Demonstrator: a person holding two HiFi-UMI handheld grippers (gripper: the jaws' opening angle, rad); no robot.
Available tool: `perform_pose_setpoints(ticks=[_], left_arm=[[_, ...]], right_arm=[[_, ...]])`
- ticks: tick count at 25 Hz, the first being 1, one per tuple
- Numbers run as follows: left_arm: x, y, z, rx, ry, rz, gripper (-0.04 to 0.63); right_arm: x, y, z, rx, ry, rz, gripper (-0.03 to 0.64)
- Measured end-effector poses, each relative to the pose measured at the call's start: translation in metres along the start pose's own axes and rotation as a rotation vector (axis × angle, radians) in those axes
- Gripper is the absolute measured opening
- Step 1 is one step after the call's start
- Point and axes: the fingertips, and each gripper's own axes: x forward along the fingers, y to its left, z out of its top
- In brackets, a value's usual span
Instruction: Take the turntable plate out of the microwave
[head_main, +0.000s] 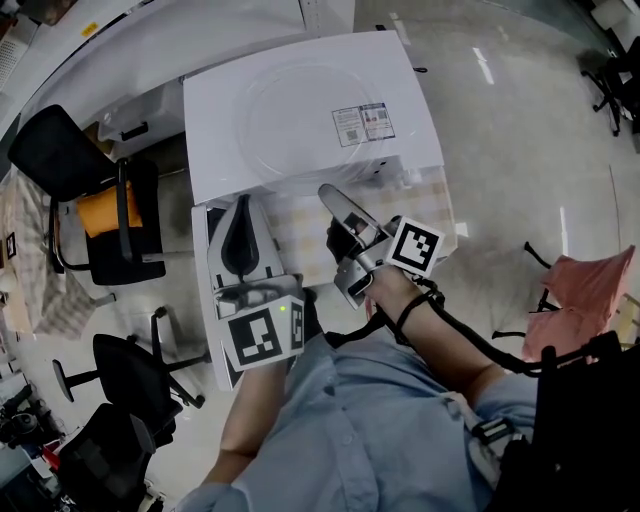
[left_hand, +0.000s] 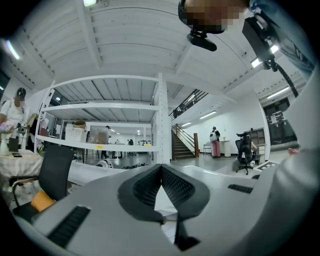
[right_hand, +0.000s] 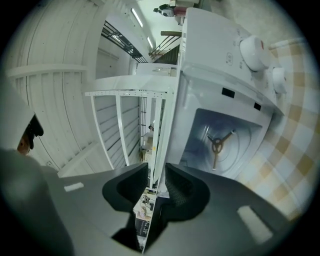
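Grey shiny floor, office chairs (head_main: 130, 375) off to the L, checked cloth (head_main: 440, 205) on the table. Head view: white microwave (head_main: 410, 150) sits on that cloth, and what looks like the clear turntable plate (head_main: 300, 125) lies flat on its top, not inside. Glass, I reckon: stiff, fairly heavy, slick, breakable, so take it by the rim and keep it level. Left gripper (head_main: 243, 205) and right gripper (head_main: 330, 200) are both near the front.

Left gripper view: jaws tip to tip, nothing in them; racking (left_hand: 100, 145) and stairs (left_hand: 182, 145) beyond.

Right gripper view: jaws apart, door edge (right_hand: 162, 145) showing in the gap, pads not pressing it. Cavity (right_hand: 200, 130) holds only the roller ring (right_hand: 216, 145).
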Motion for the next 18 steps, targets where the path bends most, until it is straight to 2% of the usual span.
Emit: perform_pose_setpoints(ticks=[5,8,12,16,18], left_arm=[[-0.003,-0.01,-0.002,-0.008,0.004,-0.003,0.008],[-0.009,-0.016,-0.001,0.01,0.002,0.001,0.008],[-0.022,-0.027,0.002,0.039,-0.006,0.006,0.008],[-0.041,-0.037,0.011,0.074,-0.015,0.011,0.008],[-0.05,-0.042,0.016,0.089,-0.018,0.016,0.008]], right_arm=[[-0.019,0.003,-0.016,0.015,0.055,0.005,0.104],[-0.033,0.01,-0.028,-0.031,0.112,-0.007,0.104],[-0.052,0.026,-0.041,-0.217,0.198,-0.017,0.103],[-0.06,0.055,-0.057,-0.415,0.279,0.018,0.044],[-0.062,0.073,-0.059,-0.524,0.296,0.051,0.035]])
